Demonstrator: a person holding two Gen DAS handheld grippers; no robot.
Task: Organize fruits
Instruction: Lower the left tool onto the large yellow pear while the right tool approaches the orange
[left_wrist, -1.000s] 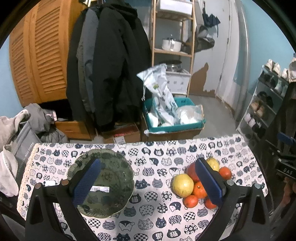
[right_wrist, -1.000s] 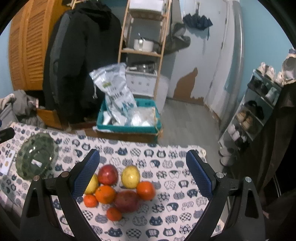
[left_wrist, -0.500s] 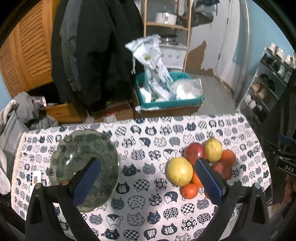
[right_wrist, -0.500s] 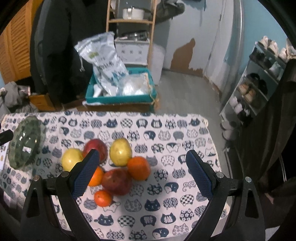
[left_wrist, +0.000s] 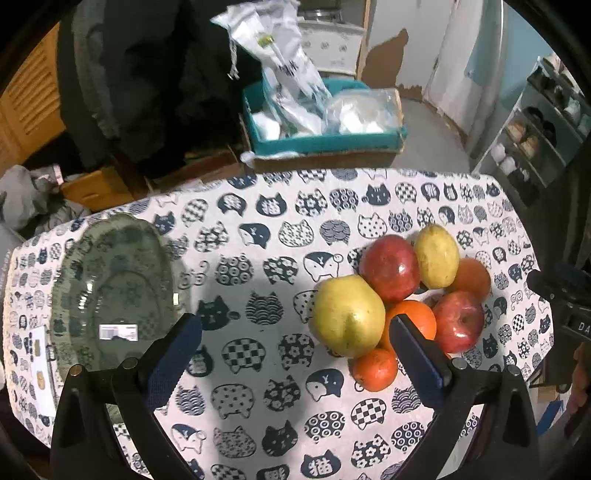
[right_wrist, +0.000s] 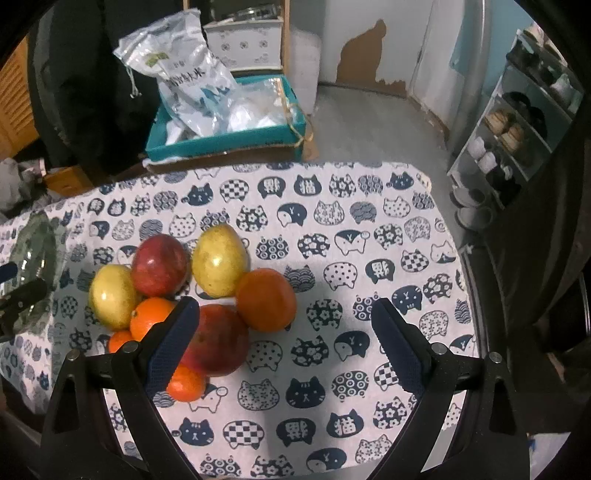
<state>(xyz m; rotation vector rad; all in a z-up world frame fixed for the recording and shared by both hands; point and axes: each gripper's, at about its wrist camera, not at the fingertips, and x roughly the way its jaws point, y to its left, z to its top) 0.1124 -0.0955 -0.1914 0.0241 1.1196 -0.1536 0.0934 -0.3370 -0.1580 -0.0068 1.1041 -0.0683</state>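
a cat-print cloth (left_wrist: 258, 258) covers the table. behind it a teal box (right_wrist: 221, 140) holds plastic bags (right_wrist: 184, 77). dark coats (left_wrist: 147, 74) hang at left, a shoe rack (right_wrist: 517, 122) stands at right.

Grey floor (right_wrist: 369, 122), peeling pale wall (right_wrist: 369, 40) — shoe rack (right_wrist: 517, 122) right, louvred wooden cabinet (left_wrist: 29, 96) left.

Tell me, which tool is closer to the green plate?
Left. The left tool hangs right beside the green plate, one finger over its rim. The right tool is past the fruit pile, far from it.
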